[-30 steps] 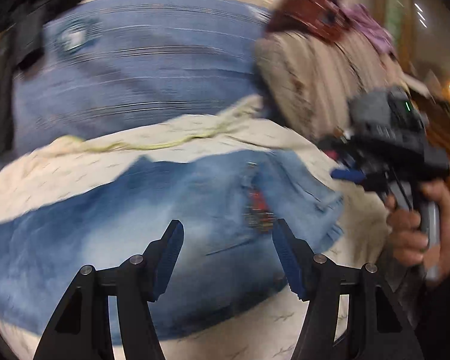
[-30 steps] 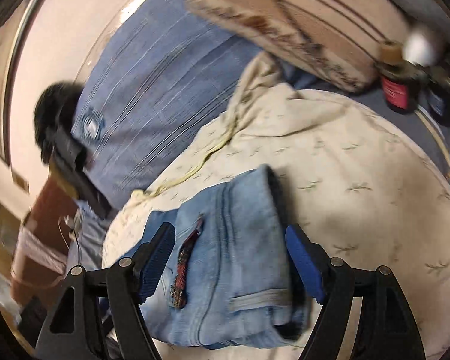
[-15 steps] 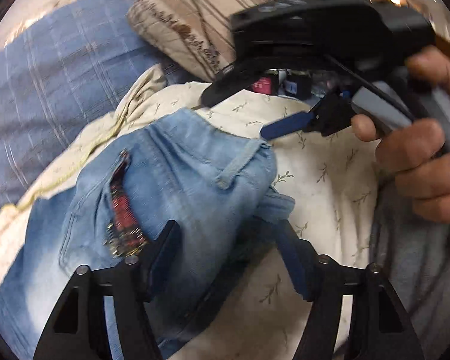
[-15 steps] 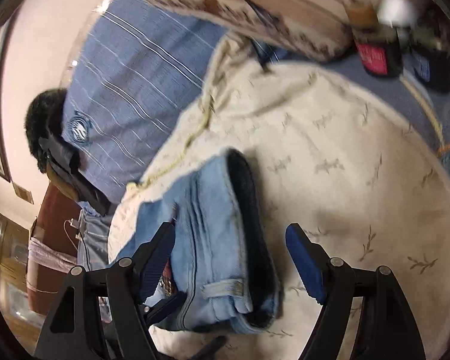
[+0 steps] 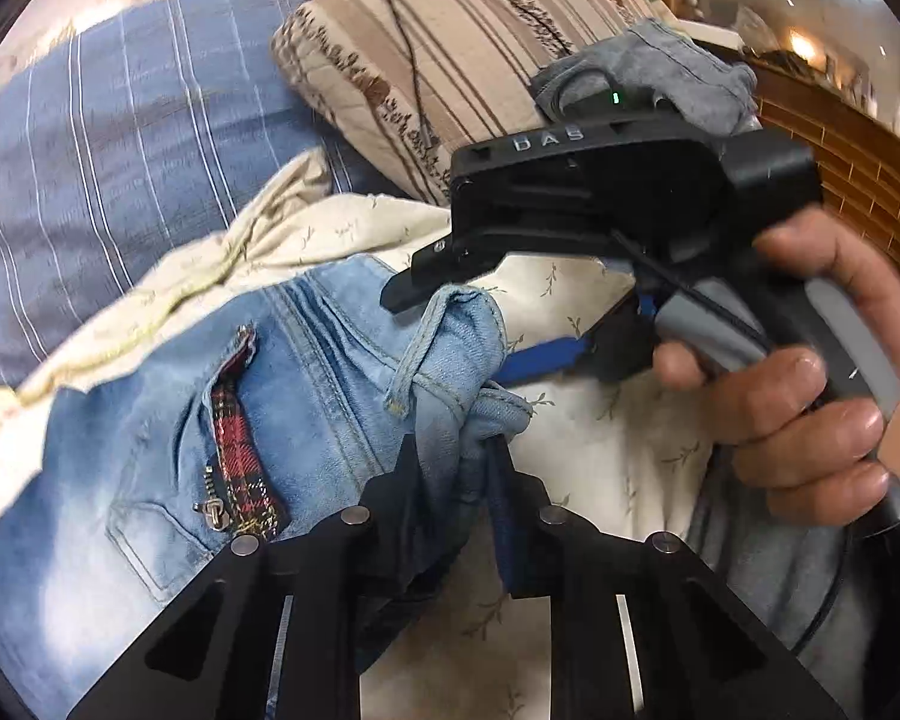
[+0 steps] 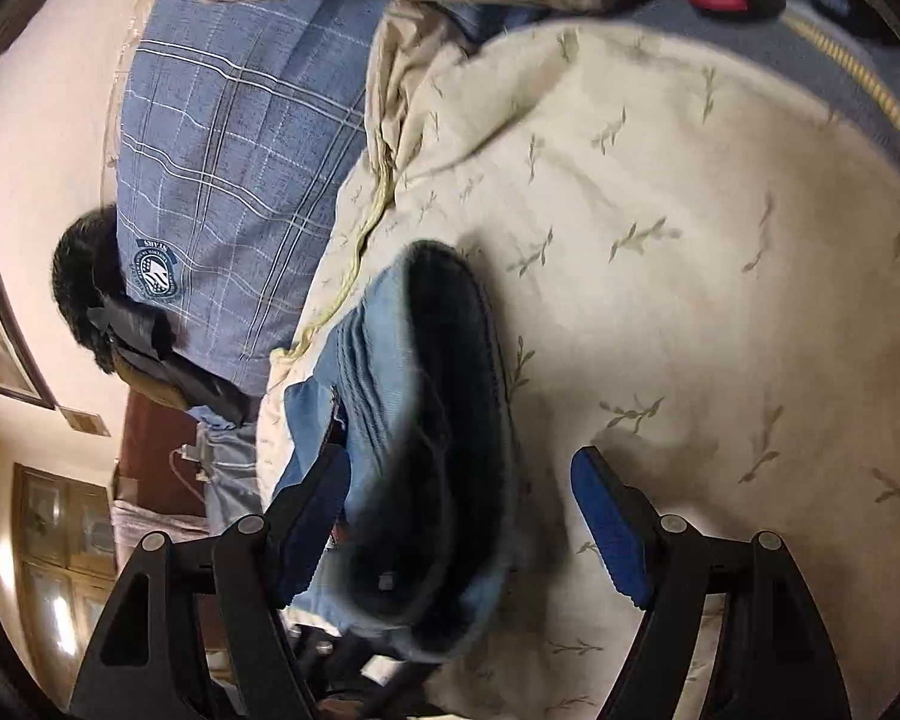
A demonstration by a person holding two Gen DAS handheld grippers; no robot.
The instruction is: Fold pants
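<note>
In the left wrist view, the left tool (image 5: pixel 459 468) is clamped on a bunched edge of the light blue denim pants (image 5: pixel 222 420), which lie across the lower left of the frame on a cream leaf-patterned bedspread (image 5: pixel 600 438). At right, a bare hand (image 5: pixel 810 396) grips the right tool (image 5: pixel 480 324), whose fingers straddle the waistband.

In the right wrist view, the right tool (image 6: pixel 462 516) stands wide apart around the pants' (image 6: pixel 384 402) dark waist opening at lower centre. A blue plaid pillow (image 6: pixel 228 156) fills the upper left.
</note>
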